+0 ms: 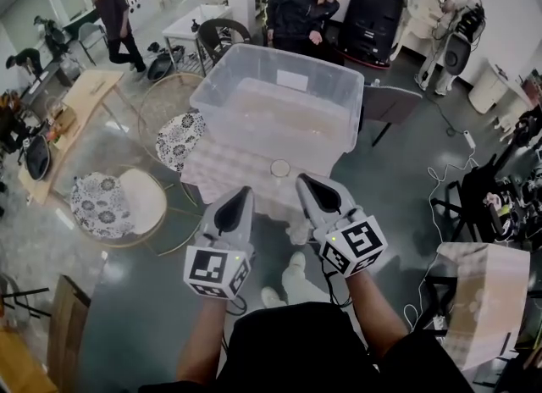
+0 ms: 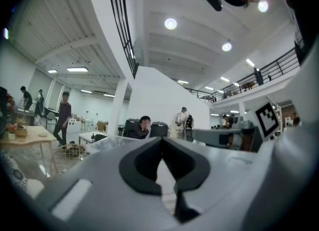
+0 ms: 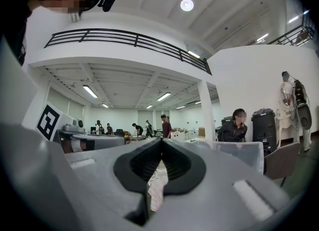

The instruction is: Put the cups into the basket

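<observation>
A large clear plastic bin (image 1: pixel 254 56) stands on a table with a checked cloth (image 1: pixel 222 171), straight ahead of me. One small clear cup (image 1: pixel 279 168) sits upright on the cloth just in front of the bin. My left gripper (image 1: pixel 246 190) and right gripper (image 1: pixel 302 179) are held side by side, level, a little short of the table edge. The cup lies between and beyond their tips. In the left gripper view the left gripper (image 2: pixel 162 140) has its jaws closed tip to tip with nothing in them. The right gripper (image 3: pixel 161 140) looks the same, shut and empty.
Round wire stools with patterned cushions (image 1: pixel 106 205) (image 1: pixel 180 139) stand left of the table. A grey chair (image 1: pixel 385 103) is at the bin's right. A person in black (image 1: pixel 305 14) sits behind the bin. A pale box (image 1: pixel 478 298) and cables lie at the right.
</observation>
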Demonstrator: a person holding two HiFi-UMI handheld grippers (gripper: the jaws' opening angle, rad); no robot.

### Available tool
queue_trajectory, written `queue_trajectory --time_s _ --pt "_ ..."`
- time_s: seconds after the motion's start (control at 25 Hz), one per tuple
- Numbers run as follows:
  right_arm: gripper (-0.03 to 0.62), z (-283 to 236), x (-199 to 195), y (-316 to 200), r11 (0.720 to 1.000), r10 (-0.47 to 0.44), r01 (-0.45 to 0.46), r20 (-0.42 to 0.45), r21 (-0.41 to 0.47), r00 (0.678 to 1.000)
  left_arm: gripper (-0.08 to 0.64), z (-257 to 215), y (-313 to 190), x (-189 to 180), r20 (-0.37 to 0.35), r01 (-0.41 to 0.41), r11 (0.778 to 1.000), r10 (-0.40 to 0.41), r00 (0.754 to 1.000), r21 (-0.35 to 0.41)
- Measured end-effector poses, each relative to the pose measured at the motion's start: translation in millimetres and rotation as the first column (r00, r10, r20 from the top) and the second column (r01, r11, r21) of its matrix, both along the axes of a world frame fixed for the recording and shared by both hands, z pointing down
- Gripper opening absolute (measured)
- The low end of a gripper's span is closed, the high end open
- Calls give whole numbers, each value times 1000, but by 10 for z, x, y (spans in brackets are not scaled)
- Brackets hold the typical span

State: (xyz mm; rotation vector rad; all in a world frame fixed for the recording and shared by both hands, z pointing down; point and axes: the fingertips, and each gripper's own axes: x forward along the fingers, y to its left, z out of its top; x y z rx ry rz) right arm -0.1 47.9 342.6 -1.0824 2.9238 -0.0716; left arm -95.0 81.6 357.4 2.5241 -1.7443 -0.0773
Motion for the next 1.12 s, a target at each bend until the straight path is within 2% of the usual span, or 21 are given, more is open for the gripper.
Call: queue_trajectory --time_s 0.56,0.76,1.12 --pt "2 15 -27 -437 1000 -3 3 27 -6 1000 5 41 -424 35 10 -8 1000 8 1000 -16" --pt "2 39 36 -692 1000 7 -7 28 -9 1000 5 85 -670 144 7 -27 999 27 1000 -18" --pt "2 25 62 -1178 1000 2 -2 33 -9 999 5 41 -1159 134 10 -8 1000 8 1000 -11"
